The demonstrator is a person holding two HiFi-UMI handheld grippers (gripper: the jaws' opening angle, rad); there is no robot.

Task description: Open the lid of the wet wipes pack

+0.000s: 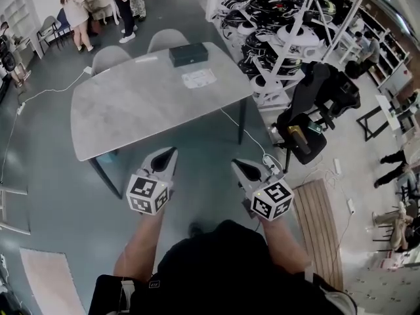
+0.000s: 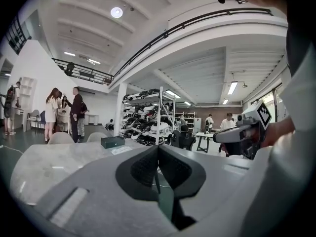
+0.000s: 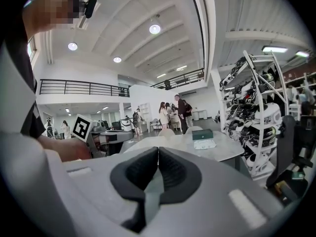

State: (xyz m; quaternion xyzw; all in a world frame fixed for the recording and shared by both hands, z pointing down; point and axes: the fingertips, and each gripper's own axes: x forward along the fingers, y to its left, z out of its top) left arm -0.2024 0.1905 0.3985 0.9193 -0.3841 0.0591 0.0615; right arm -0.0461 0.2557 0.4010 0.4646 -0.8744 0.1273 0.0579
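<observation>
person: stands at the near side of the table, black top, bare forearms, one gripper in each hand
left gripper (image 1: pixel 172 152): jaws pressed together, nothing between them; held off the table's near edge, pointing toward the table
right gripper (image 1: pixel 236 165): jaws pressed together, nothing between them; level with the left gripper and apart from it, also short of the table
floor: grey; a white cable (image 1: pixel 246 133) runs under the table's right side
slatted board (image 1: pixel 318 225): on the floor to the right of the person
table (image 1: pixel 131 107): grey top, dark legs, near half bare
wipes pack (image 1: pixel 199 78): light flat pack lying on the far right part of the table, well apart from both grippers; too small to tell whether the lid is up or down
box (image 1: pixel 188 54): dark, flat, at the table's far edge, just beyond the wipes pack
chairs (image 1: pixel 110 58): two grey ones tucked in at the table's far side
office chair (image 1: pixel 315 104): black, to the right of the table
rack (image 1: pixel 282 18): white shelving to the right, loaded with black and white gear
people (image 1: pixel 77 8): a small group standing far off at upper left, by another table
</observation>
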